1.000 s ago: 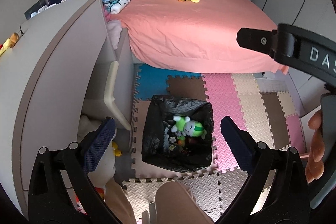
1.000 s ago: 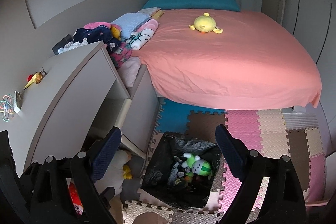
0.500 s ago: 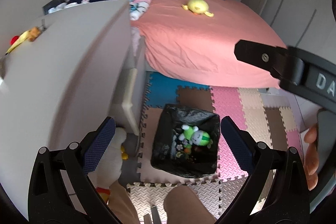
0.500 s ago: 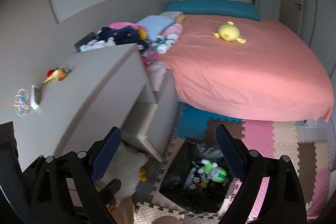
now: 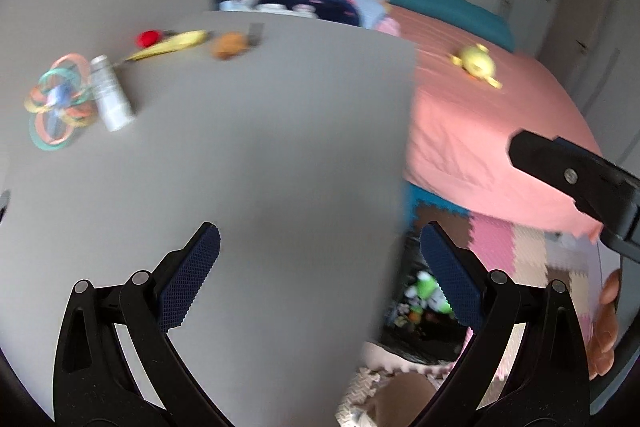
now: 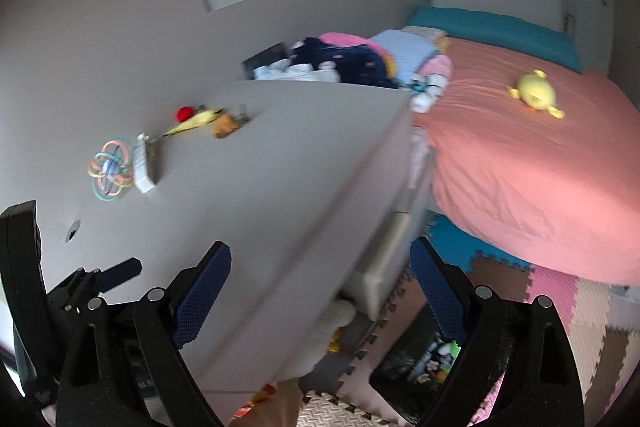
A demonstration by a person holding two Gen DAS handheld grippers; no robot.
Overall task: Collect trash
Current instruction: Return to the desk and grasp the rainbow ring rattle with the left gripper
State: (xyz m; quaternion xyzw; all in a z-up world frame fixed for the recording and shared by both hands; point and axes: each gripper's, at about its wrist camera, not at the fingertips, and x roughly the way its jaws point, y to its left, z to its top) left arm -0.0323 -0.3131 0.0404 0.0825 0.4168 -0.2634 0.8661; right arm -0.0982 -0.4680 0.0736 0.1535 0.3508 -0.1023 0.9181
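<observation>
My left gripper (image 5: pixel 320 275) is open and empty above the grey desk top (image 5: pixel 260 147). My right gripper (image 6: pixel 320 291) is open and empty over the desk's right edge. At the desk's far left lie a white tube (image 5: pixel 110 95), a yellow banana peel (image 5: pixel 172 45), a red ball (image 5: pixel 148 38) and a brown lump (image 5: pixel 229 45); they also show in the right wrist view, the tube (image 6: pixel 142 165) and the peel (image 6: pixel 196 121). The black-lined trash bin (image 5: pixel 424 303) with a green toy stands on the floor below right, also in the right wrist view (image 6: pixel 420 363).
A ring toy (image 5: pixel 56 103) lies beside the tube. A pink bed (image 6: pixel 540 163) with a yellow plush (image 6: pixel 536 95) and piled clothes (image 6: pixel 344 63) fills the right. Foam mats (image 6: pixel 580 315) cover the floor. A white plush (image 6: pixel 332 323) sits under the desk.
Both grippers have swung up and left, from looking down at the bin to looking across the desk top. The bin has slid to the lower right. Both grippers stay open.
</observation>
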